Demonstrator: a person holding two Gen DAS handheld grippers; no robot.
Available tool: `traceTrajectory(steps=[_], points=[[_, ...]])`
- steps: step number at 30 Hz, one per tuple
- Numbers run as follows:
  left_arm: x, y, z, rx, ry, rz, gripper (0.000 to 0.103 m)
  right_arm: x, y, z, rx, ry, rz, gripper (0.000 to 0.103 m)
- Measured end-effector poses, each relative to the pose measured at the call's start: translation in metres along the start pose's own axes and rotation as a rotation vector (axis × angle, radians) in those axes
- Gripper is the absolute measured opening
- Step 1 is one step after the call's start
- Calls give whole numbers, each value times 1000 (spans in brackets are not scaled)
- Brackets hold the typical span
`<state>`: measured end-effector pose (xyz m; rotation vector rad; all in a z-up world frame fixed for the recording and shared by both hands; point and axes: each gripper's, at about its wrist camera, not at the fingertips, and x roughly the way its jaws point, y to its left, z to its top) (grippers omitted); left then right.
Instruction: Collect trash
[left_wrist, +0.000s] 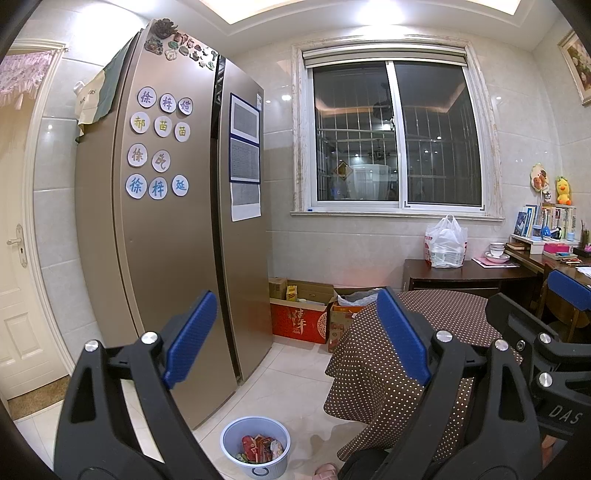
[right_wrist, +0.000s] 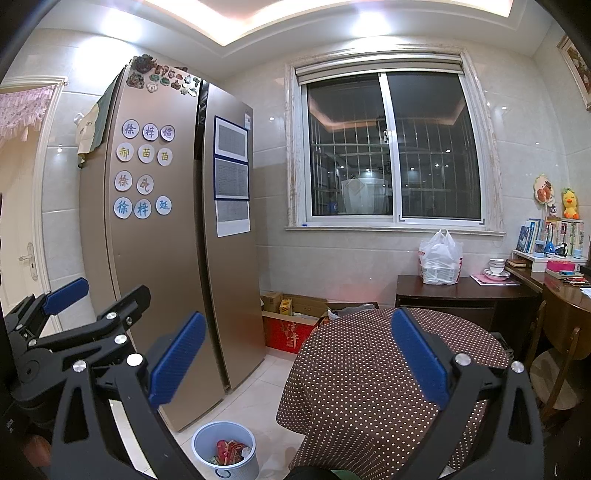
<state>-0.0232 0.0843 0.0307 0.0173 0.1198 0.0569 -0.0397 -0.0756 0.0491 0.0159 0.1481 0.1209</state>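
Left wrist view: left gripper (left_wrist: 295, 336) nearest, blue pads spread wide, nothing between. Below, white waste bin (left_wrist: 255, 448) on floor tiles, wrappers (left_wrist: 260, 448) inside; stands between fridge (left_wrist: 166, 221) and polka-dot tablecloth (left_wrist: 424, 369).

Right wrist view: right gripper (right_wrist: 299, 360) likewise wide apart, empty. Bin (right_wrist: 224, 448) beside fridge base, just left of tablecloth edge. Left gripper visible at far left.
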Motion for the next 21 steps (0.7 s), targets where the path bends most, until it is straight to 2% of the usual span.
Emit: traceTrajectory(steps=[21], points=[[6,-12,-6,3,48,6,89,10,-1,-3,10,23,-5,99]])
